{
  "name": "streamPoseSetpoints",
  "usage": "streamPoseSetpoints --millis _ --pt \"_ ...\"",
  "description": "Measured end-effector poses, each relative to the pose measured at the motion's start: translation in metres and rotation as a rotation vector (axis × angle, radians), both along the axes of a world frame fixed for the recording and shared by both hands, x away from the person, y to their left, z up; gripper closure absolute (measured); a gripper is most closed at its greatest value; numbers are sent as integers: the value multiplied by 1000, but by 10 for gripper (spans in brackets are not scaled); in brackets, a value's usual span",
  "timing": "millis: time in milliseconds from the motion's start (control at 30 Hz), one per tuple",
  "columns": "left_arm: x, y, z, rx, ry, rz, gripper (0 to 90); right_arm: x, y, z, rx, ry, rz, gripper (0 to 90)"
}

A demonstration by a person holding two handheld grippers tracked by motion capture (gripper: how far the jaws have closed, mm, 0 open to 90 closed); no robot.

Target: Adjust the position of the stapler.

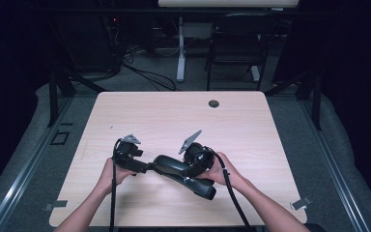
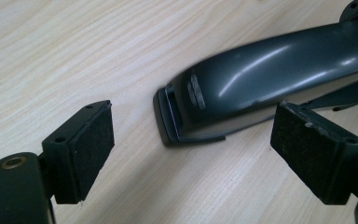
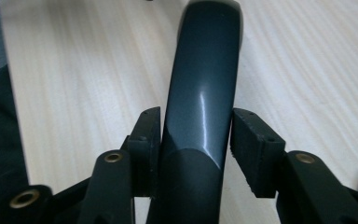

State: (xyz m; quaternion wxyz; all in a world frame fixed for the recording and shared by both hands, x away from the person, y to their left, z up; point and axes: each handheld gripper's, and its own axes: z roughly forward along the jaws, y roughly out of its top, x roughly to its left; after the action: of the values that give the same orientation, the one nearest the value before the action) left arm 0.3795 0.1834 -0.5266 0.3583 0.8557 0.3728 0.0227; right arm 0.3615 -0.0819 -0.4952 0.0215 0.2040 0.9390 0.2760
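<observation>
Nearest us, our right gripper (image 3: 196, 140) has its jaws around the stapler (image 1: 183, 171), one pad touching, the other just off it. Left, our left gripper (image 2: 191, 149) stands wide open at the stapler's front end, on the table (image 1: 174, 111).

Far half of table (image 1: 174, 111) bare, open passage; stapler (image 1: 181, 169) lying between both hands blocks near centre.
</observation>
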Motion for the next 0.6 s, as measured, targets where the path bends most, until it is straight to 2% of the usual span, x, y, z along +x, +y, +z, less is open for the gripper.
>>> streamPoseSetpoints --millis 167,233,267,367,400,467,600 --pt "-2 -3 0 -10 -20 -51 123 -3 0 2 -36 10 10 543" --pt "-3 -6 -2 -21 -26 -78 89 -6 -5 4 -60 19 17 529" --pt "-2 -9 -4 -22 -35 -102 67 -10 -14 7 -51 24 -1 527" --pt "2 -13 -8 -22 -40 -124 55 -13 -23 11 -58 23 -11 519" --pt "5 -16 -11 -39 -32 -142 31 -17 -31 11 -34 44 -35 516" --pt "6 -18 -12 -32 -38 -139 0 -20 -36 11 -31 45 -30 530" --pt "9 -25 -15 -56 -36 -200 0 -25 -40 11 -36 46 -34 544"
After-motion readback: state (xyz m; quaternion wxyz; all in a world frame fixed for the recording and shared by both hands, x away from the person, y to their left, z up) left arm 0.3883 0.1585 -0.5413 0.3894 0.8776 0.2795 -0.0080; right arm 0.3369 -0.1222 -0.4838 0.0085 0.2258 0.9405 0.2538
